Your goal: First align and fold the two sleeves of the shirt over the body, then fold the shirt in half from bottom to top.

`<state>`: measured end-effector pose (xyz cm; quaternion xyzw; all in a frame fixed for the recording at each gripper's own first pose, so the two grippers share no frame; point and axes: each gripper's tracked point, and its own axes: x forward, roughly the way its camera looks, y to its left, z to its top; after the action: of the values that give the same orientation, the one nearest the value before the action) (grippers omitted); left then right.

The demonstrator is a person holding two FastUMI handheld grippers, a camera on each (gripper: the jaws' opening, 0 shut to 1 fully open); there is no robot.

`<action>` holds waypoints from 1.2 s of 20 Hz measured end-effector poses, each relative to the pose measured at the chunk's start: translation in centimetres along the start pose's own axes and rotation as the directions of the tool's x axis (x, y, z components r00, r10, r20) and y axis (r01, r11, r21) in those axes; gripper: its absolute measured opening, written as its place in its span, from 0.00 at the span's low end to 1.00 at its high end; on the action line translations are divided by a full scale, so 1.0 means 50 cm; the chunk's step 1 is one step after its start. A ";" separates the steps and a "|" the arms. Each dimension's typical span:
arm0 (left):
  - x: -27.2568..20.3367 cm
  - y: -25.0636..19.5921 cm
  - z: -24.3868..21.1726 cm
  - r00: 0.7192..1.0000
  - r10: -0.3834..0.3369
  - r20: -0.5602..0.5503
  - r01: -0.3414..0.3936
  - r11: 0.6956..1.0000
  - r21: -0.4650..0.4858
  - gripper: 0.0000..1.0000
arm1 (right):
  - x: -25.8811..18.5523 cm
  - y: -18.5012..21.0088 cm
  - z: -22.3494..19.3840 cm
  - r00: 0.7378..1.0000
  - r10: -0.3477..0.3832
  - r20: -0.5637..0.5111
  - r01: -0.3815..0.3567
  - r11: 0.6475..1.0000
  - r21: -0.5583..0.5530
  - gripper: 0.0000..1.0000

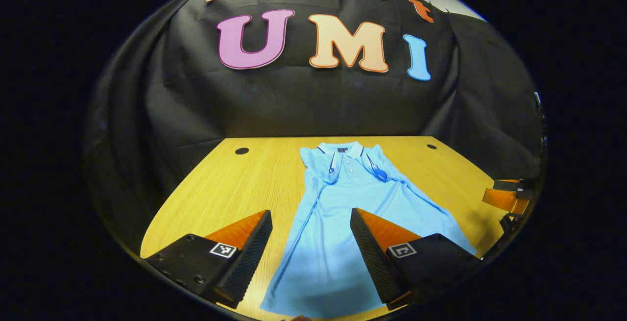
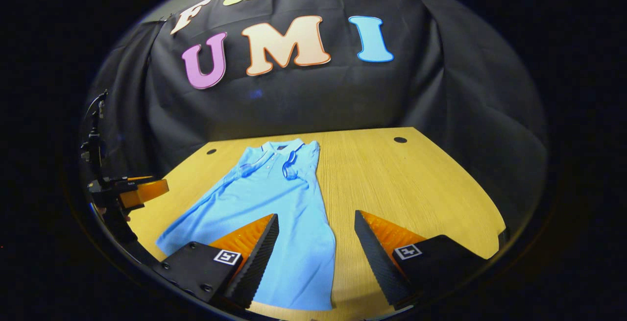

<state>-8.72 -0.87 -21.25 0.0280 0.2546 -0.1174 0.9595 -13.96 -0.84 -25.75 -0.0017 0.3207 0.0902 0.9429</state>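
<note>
A light blue polo shirt [image 1: 343,198] lies flat on the wooden table [image 1: 220,188], collar at the far end, both sleeves folded in over the body. In the left gripper view my left gripper [image 1: 311,242] hovers open over the shirt's lower left part, with one finger over bare table and the other over the cloth. Seen from the right gripper view, the shirt [image 2: 274,198] lies left of centre, and my right gripper [image 2: 316,247] stands open above its lower right edge. The left gripper [image 2: 132,191] appears at the far left there; the right gripper [image 1: 507,196] appears at the far right of the left gripper view.
Two dark round holes [image 1: 242,151] [image 1: 431,146] sit near the table's far corners. Black cloth wall [image 1: 313,100] closes off the back and sides. Bare wood [image 2: 416,188] stretches right of the shirt.
</note>
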 end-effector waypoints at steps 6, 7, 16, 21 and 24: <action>-0.049 0.008 -0.112 0.997 -0.008 -0.081 0.009 1.000 0.014 0.96 | -0.029 0.016 -0.098 0.997 0.002 -0.083 -0.003 1.000 -0.018 0.98; -0.054 0.011 -0.133 0.995 -0.008 -0.098 0.011 1.000 0.021 0.96 | -0.031 0.020 -0.115 0.995 -0.001 -0.103 -0.001 1.000 -0.021 0.98; -0.085 0.035 -0.283 0.973 0.040 -0.227 -0.030 0.998 0.049 0.96 | -0.038 0.023 -0.244 0.976 -0.043 -0.215 0.027 0.997 -0.074 0.98; -0.084 0.029 -0.319 0.970 0.032 -0.241 -0.021 0.999 0.051 0.95 | -0.028 0.017 -0.280 0.964 -0.065 -0.258 0.042 0.995 -0.091 0.92; -0.084 0.019 -0.313 0.977 0.023 -0.211 -0.017 0.999 0.033 0.96 | -0.026 0.026 -0.283 0.964 -0.052 -0.262 0.036 0.997 -0.067 0.98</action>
<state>-19.56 2.70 -32.77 0.0577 0.3529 -0.1079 0.9276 -23.75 -0.65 -36.14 -0.0497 0.4400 0.0778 0.8933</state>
